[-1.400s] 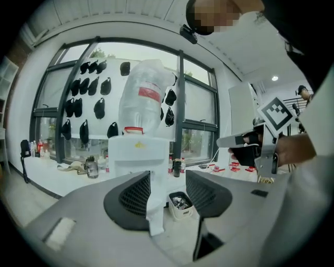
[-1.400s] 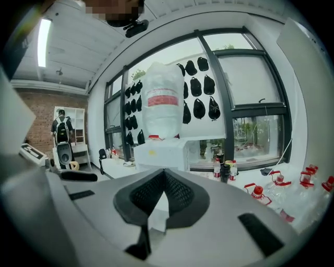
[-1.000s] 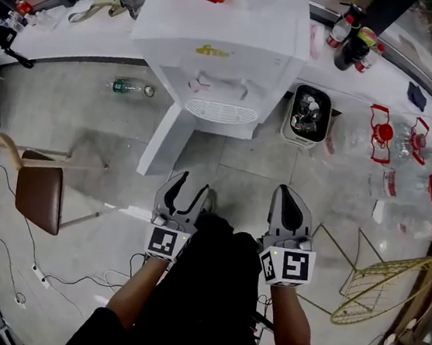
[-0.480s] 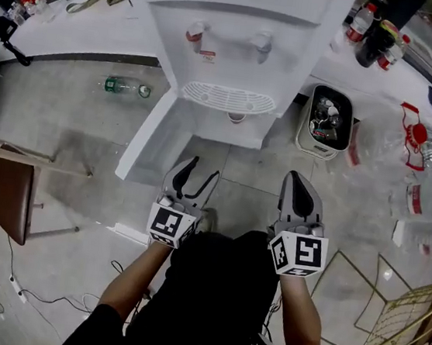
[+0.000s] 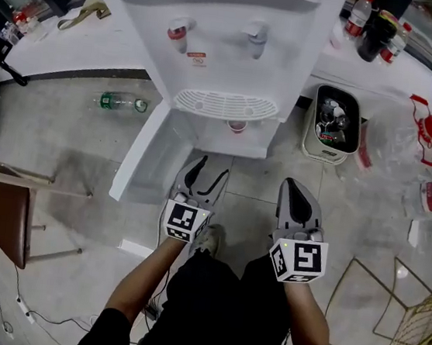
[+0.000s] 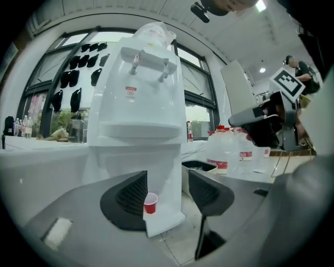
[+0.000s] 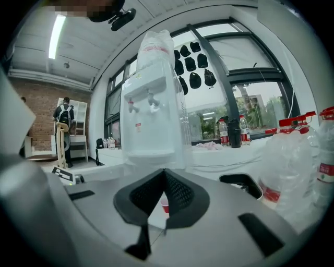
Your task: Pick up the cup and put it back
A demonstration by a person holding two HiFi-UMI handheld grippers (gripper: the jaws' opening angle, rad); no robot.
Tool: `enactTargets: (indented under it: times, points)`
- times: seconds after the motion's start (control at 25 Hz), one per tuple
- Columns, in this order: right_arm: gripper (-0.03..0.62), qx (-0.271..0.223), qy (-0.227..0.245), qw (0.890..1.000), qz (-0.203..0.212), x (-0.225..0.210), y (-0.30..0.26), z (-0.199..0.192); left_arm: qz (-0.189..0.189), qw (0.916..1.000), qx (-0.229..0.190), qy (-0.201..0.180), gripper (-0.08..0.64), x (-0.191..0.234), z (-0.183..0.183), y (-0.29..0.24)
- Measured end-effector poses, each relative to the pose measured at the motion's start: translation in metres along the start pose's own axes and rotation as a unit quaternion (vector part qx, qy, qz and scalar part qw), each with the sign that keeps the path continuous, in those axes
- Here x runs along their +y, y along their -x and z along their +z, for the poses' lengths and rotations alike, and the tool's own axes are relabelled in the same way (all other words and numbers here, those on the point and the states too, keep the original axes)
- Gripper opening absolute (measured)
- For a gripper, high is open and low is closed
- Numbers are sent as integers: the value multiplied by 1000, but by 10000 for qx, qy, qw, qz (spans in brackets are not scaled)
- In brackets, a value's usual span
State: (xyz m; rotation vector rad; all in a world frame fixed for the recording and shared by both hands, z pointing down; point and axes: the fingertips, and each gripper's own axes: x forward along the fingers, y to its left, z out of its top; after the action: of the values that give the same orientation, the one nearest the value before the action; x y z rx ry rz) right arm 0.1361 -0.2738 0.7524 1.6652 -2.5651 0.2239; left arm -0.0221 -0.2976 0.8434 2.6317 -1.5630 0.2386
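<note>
A small red cup point(image 5: 237, 126) stands upright in the recess under the drip tray of the white water dispenser point(image 5: 224, 44). In the left gripper view the cup point(image 6: 150, 203) shows far ahead between the jaws, close to the left pad. My left gripper point(image 5: 210, 172) hovers low over the floor in front of the dispenser. It is open, its jaws have just been opening, and nothing is between them. To its right my right gripper point(image 5: 292, 189) is shut, tips touching and empty. In the right gripper view the cup point(image 7: 165, 206) peeks out below its closed tips.
A black bin of rubbish point(image 5: 331, 123) stands right of the dispenser. Clear water jugs with red caps point(image 5: 430, 147) crowd the far right. A green bottle point(image 5: 119, 102) lies on the floor at left, near a brown chair point(image 5: 8, 213). A gold wire frame point(image 5: 410, 309) lies at right.
Both grippers have sunk toward the floor. The view has dropped, so the dispenser's taps, tray and cup now show. The left jaws stand a little wider.
</note>
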Motion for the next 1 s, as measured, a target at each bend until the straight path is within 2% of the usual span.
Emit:
enactTargets:
  times: [0.2, 0.36, 0.72, 1.0]
  points:
    - [-5, 103, 6, 9999, -80, -4, -30, -23, -140, 9996, 227, 88, 278, 14, -38, -50]
    - [-6, 169, -23, 9997, -175, -7, -51, -43, 27, 9985, 412, 349, 304, 32, -68, -86]
    - [-5, 219, -121, 9986, -466, -30, -64, -63, 176, 9941, 1040, 269, 316, 48, -130, -156]
    - [-6, 271, -106, 9986, -443, -27, -77, -74, 342, 9891, 1410, 237, 327, 62, -161, -193]
